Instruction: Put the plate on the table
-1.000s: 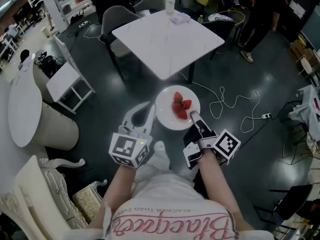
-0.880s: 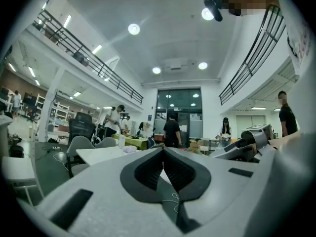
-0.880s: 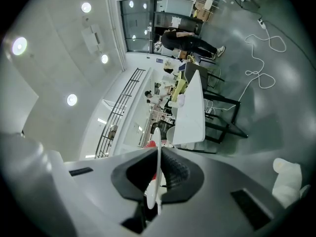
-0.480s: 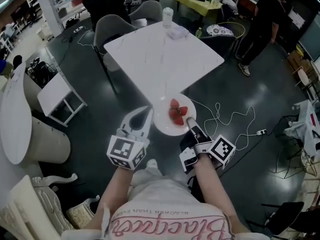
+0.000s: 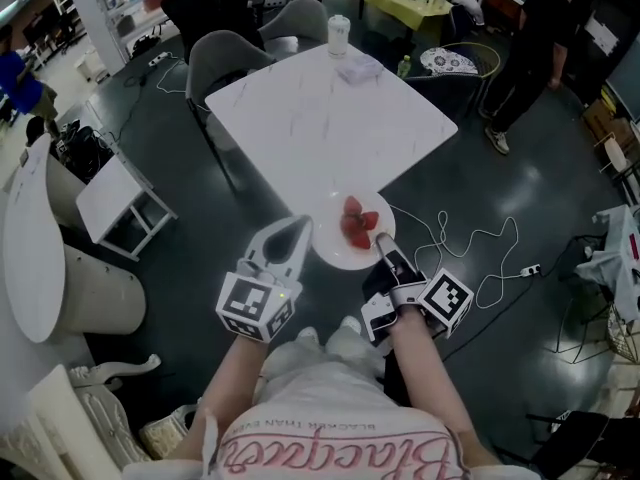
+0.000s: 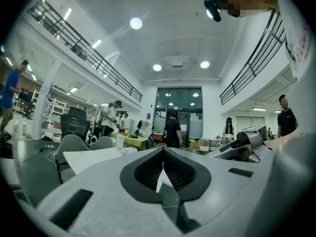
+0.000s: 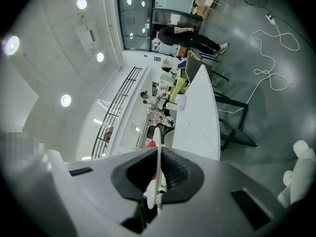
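Grippers both sit short of the near corner of the square white table, over the dark floor. We take the table as our mark and read from the left.

On the near-left side of that corner we hold the left gripper. Its jaws are closed together with nothing clamped between them; in the left gripper view they meet along a thin line, and the table lies beyond them to the left. The jaw tips point toward the table and stand just beside the plate's left rim.

Right in front of the table's near corner is the white plate, off the table and held in the air. Its far rim comes up close to the corner, and we cannot tell whether it reaches over the tabletop. Red strawberries lie on the half of the plate nearer the table.

On the near-right side of the corner we hold the right gripper, with its jaws clamped on the plate's near-right rim. In the right gripper view the plate shows edge-on between the pads, and the table stretches away beyond it.

To the right of the table's near corner, a white cable loops across the floor.
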{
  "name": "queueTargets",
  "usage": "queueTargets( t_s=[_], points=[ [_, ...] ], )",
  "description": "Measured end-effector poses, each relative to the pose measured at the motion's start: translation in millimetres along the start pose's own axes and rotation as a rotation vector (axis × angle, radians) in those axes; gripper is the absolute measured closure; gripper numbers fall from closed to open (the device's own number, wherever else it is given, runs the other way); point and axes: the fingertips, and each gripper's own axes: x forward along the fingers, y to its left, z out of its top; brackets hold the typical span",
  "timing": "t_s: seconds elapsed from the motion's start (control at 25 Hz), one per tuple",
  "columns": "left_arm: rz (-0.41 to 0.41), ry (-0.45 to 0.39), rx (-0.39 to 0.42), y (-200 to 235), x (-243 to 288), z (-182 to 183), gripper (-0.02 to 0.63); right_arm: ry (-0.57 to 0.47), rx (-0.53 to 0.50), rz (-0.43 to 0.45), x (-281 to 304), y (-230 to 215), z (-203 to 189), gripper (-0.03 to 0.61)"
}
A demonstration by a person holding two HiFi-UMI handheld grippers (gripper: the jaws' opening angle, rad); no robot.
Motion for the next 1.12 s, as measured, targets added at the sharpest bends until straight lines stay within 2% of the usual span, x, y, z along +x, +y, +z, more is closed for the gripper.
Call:
queueTargets(
  t_s=[0.2,0.48,0.8,1.12],
  points=[
    [0.003,0.014,0.001,12.9,25.1,-3.5,0.609,0.000,-0.010,-0.002,25.2,-4.1,22.5,0.566],
    [0.054,0.023,-0.007,33.6,78.6,-10.4,0.609,0.043,-0.002,0.008,74.3,-15.2,61.9,0.566],
    [0.145,0.025,-0.019,46.5,165.6,-12.3,0.609,0.136,-0.010,0.022,137.3,-27.7,134.5,0.566],
    [0.217,0.034,-0.036,39.9,264.5,-16.5,0.609,0.220,-0.019,0.027,187.1,-42.4,223.5,0.566]
  ],
)
